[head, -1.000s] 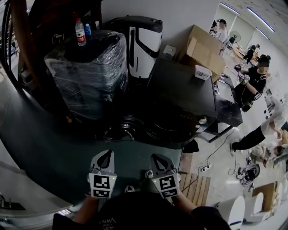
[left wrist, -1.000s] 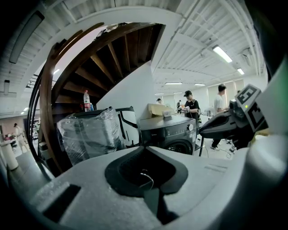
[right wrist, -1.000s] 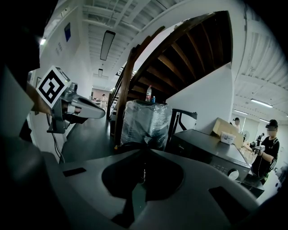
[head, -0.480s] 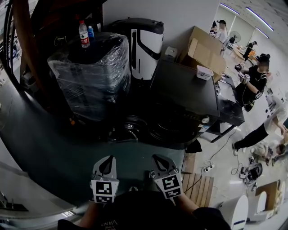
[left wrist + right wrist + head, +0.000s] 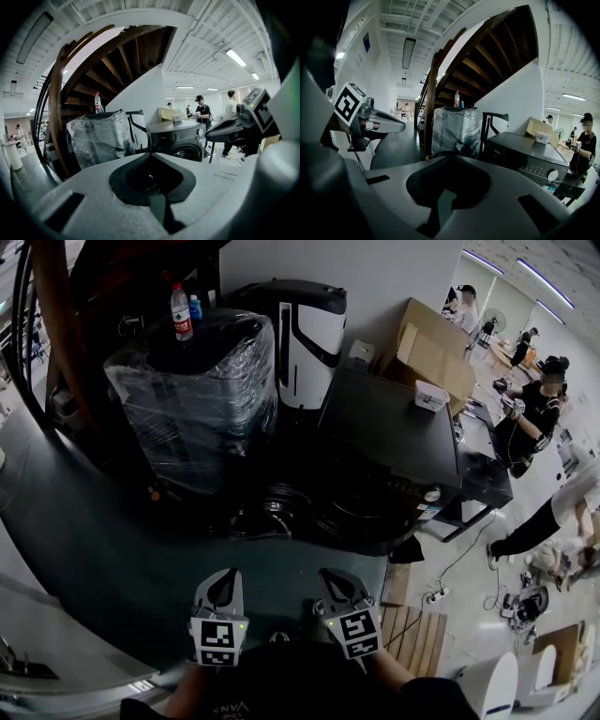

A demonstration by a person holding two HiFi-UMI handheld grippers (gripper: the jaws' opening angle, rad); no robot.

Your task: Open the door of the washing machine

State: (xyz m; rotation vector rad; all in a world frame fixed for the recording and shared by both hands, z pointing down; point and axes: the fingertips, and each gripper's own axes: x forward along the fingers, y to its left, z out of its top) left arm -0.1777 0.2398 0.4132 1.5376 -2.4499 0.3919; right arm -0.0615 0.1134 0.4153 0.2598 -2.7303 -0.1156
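The dark front-loading washing machine (image 5: 389, 442) stands ahead of me, with its round door (image 5: 361, 517) facing me and shut and a silver knob (image 5: 432, 494) on the panel. Both grippers hang low and well short of it. My left gripper (image 5: 222, 584) is shut with nothing in it. My right gripper (image 5: 335, 582) is likewise shut and empty. In the left gripper view the door (image 5: 189, 152) shows past the closed jaw tips of the left gripper (image 5: 149, 152). In the right gripper view the washing machine (image 5: 525, 154) lies to the right of the right gripper (image 5: 449, 157).
A plastic-wrapped appliance (image 5: 192, 395) with a bottle (image 5: 180, 313) on top stands left of the washer. A black-and-white unit (image 5: 302, 329) sits behind, cardboard boxes (image 5: 431, 348) at the back right. A wooden pallet (image 5: 412, 634) and cables lie on the floor at the right, near several people.
My left gripper has shifted a little across the floor and both grippers sit slightly lower in the head view. The jaws stay shut and the washer door is unchanged.
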